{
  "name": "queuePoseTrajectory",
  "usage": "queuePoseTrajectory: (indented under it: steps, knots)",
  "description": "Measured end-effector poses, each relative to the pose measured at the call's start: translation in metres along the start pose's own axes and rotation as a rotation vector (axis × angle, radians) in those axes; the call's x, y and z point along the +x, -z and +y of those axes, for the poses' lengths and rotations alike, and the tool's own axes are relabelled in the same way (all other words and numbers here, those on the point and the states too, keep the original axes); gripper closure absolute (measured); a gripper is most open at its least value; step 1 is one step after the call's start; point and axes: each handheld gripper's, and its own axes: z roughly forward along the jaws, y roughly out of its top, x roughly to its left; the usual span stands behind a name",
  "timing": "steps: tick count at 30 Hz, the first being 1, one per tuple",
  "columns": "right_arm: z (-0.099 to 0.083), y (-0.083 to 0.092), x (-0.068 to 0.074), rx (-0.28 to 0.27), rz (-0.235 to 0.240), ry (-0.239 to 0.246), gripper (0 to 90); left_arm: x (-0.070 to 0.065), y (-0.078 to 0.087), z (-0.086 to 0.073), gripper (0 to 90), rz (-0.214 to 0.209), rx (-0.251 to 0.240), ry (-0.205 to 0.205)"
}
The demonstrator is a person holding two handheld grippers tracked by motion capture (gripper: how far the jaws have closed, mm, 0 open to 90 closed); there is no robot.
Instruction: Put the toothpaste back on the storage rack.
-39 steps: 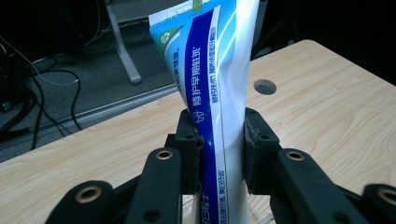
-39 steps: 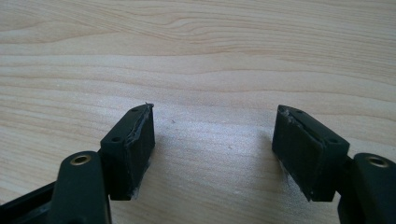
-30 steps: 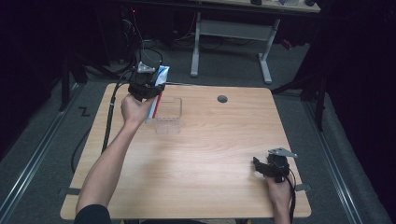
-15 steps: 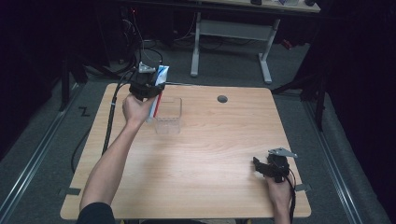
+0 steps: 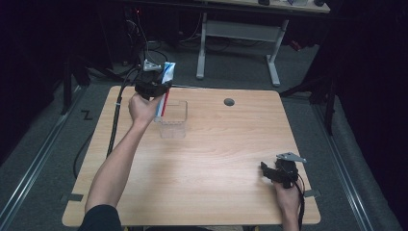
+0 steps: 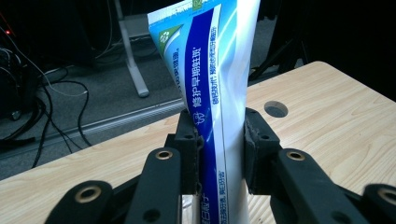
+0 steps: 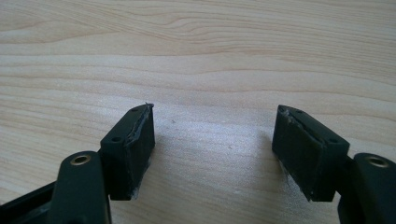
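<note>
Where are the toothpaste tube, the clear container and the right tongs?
toothpaste tube (image 6: 219, 93), left gripper view, blue printed face above the pads.
clear container (image 5: 174, 126), high view, its near transparent wall.
right tongs (image 7: 212, 156), right gripper view, midway between the open fingertips.

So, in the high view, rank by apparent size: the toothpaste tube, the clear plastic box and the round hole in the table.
1. Clear plastic box
2. Toothpaste tube, partly hidden by the left gripper, so this placing is unsure
3. Round hole

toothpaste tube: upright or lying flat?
Upright. The left gripper is clamped on the toothpaste tube, whose flat crimped end points up; its lower end hangs over the clear container.
</note>
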Motion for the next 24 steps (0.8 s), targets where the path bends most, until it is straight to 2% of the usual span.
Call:
queuePoseTrajectory:
  steps: [8,11,19,24]
  knots:
    - [0.0,0.0,0.0,0.0,0.001,0.0,30.0,-0.009,-0.013,0.009,71.5,-0.011,0.006,-0.015]
    - [0.0,0.0,0.0,0.0,0.001,0.001,30.0,-0.01,-0.017,0.009,71.4,-0.021,-0.002,-0.007]
    - [0.0,0.0,0.0,-0.001,0.001,0.0,30.0,-0.009,-0.031,0.003,71.1,-0.022,0.034,-0.008]
    - [0.0,0.0,0.0,-0.001,0.001,0.001,29.9,-0.01,-0.036,-0.001,70.8,-0.015,0.051,-0.026]
